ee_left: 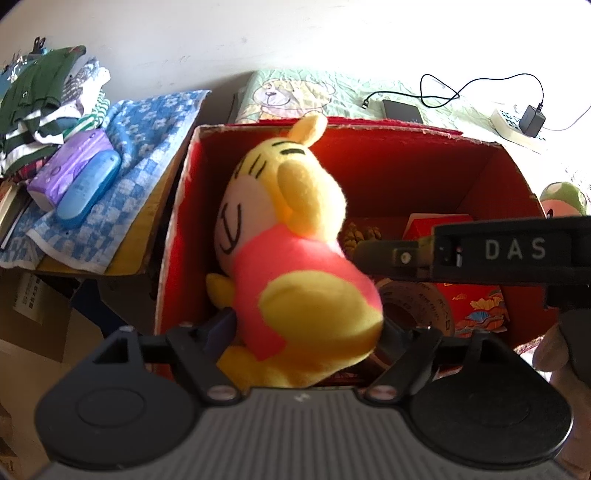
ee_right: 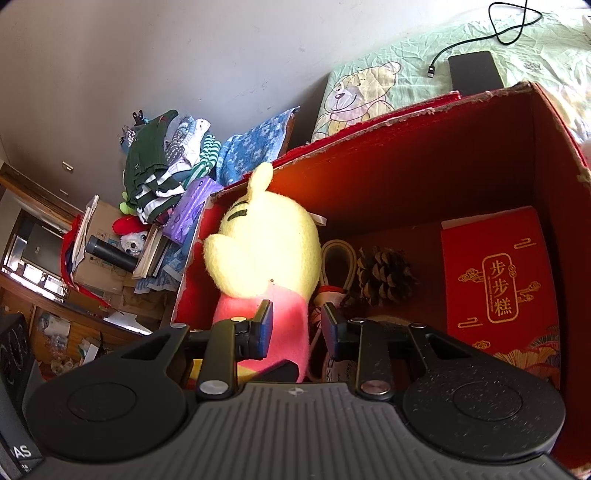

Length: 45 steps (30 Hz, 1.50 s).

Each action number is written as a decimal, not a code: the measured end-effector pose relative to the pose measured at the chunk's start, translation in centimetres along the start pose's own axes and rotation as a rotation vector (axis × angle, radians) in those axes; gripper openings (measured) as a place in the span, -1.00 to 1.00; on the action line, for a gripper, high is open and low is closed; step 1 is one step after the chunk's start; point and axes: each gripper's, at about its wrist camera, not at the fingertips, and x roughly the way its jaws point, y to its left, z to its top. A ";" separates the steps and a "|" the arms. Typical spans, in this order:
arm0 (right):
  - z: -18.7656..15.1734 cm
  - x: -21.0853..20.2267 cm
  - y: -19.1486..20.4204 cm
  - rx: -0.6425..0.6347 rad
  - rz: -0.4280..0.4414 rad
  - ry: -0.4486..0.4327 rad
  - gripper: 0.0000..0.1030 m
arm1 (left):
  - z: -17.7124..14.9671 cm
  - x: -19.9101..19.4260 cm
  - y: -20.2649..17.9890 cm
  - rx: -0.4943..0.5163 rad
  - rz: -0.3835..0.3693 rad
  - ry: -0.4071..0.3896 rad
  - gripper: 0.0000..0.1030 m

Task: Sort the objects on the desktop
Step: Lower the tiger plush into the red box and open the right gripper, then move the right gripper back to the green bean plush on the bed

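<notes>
- Nearest the left wrist lens, the left gripper (ee_left: 306,332) has its black jaws clamped on the lower body of the yellow plush tiger in a pink shirt (ee_left: 291,258), which hangs inside the open red cardboard box (ee_left: 406,173), toward its 9 o'clock wall.
- The pale green bedsheet printed with a cartoon bear (ee_left: 295,96) spreads behind the box at 12 o'clock, below a plain white wall (ee_left: 184,29); a black cable (ee_left: 461,88), a dark flat device (ee_left: 402,109) and a black charger in a white power strip (ee_left: 532,120) lie on it.
- A blue-and-white checked towel (ee_left: 122,155) lies at 10 o'clock, carrying a purple tissue pack (ee_left: 70,166), a blue oblong case (ee_left: 90,188) and folded clothes (ee_left: 48,96).
- In the right wrist view, the right gripper (ee_right: 297,330) is narrowly open, its left pad touching the toy's pink shirt; I cannot tell whether it grips.
- A red gift carton with gold characters "步步糕" (ee_right: 498,288) lies on the box floor at 3 o'clock.
- A brown pine cone (ee_right: 384,277) sits near the box's middle.
- White letters "DAS" (ee_left: 515,249) mark the other gripper's black body.
</notes>
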 end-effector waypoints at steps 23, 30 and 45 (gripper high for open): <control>-1.7 -1.3 0.3 -0.013 -0.059 -0.068 -0.34 | -0.5 -1.1 -0.1 0.006 0.024 -0.031 0.83; -2.4 -1.5 0.0 -0.011 -0.073 -0.076 -0.34 | -1.1 -1.4 -0.1 0.005 0.032 -0.039 0.90; -3.6 -1.8 0.1 -0.009 -0.074 -0.082 -0.34 | -1.7 -2.0 0.5 -0.007 0.040 -0.057 0.92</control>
